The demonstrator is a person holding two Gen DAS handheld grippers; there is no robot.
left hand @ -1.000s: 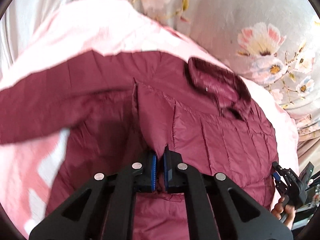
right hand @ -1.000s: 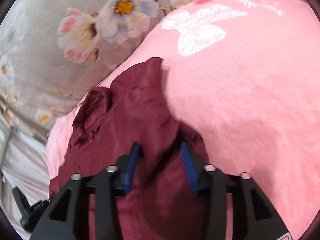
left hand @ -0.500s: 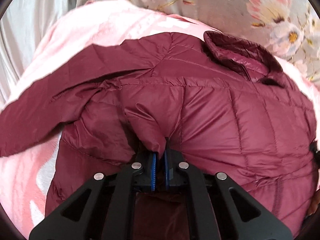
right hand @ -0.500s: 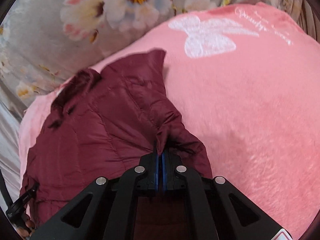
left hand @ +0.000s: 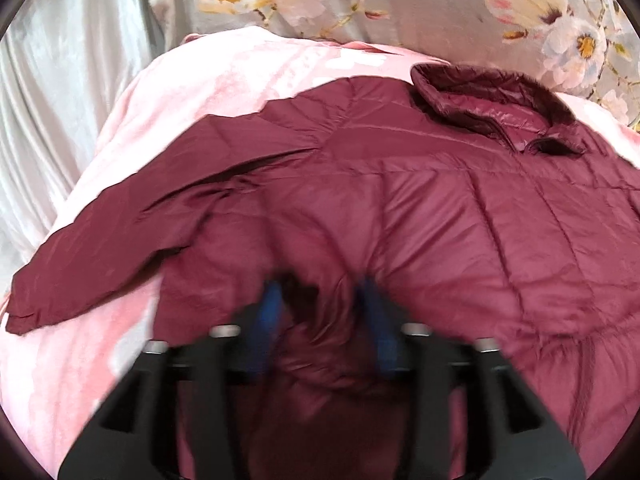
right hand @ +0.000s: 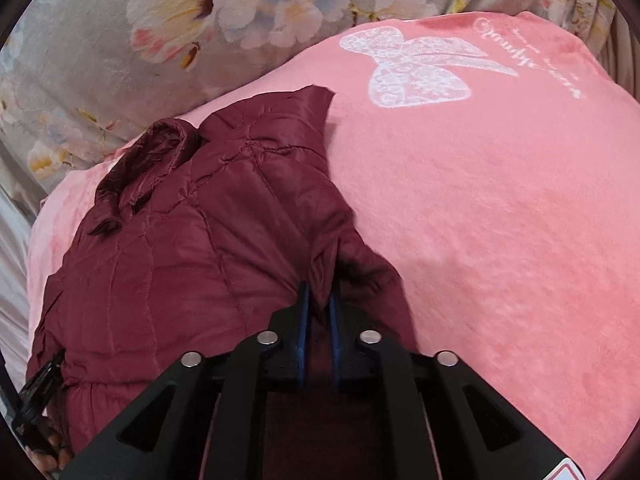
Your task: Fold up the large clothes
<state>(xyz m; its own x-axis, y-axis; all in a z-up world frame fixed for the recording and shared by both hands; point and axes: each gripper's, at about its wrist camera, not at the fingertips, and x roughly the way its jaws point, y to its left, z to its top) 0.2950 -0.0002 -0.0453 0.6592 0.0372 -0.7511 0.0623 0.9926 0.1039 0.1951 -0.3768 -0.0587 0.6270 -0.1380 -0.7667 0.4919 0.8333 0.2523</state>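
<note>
A maroon quilted jacket [left hand: 440, 220] lies spread on a pink blanket [left hand: 200, 92], collar [left hand: 492, 104] at the far right and one sleeve [left hand: 100, 264] stretched out to the left. My left gripper [left hand: 322, 308] is blurred; its jaws are opening and stand wide, with a loose hump of jacket between them that the pads do not press. In the right wrist view the jacket [right hand: 180, 260] fills the left half. My right gripper [right hand: 319, 300] is beginning to open, its blue pads still tight against a narrow fold at the jacket's right edge.
The pink blanket [right hand: 500, 220] carries a white butterfly print [right hand: 416, 68] and runs far to the right. A grey floral cover [right hand: 100, 60] lies behind it. Pale sheeting [left hand: 52, 100] hangs at the left. A hand [right hand: 48, 452] shows at the lower left.
The jacket has come down flat onto the blanket. The left jaws went from pinched on fabric to wide apart. The right jaws, tightly shut half a second ago, show a small gap.
</note>
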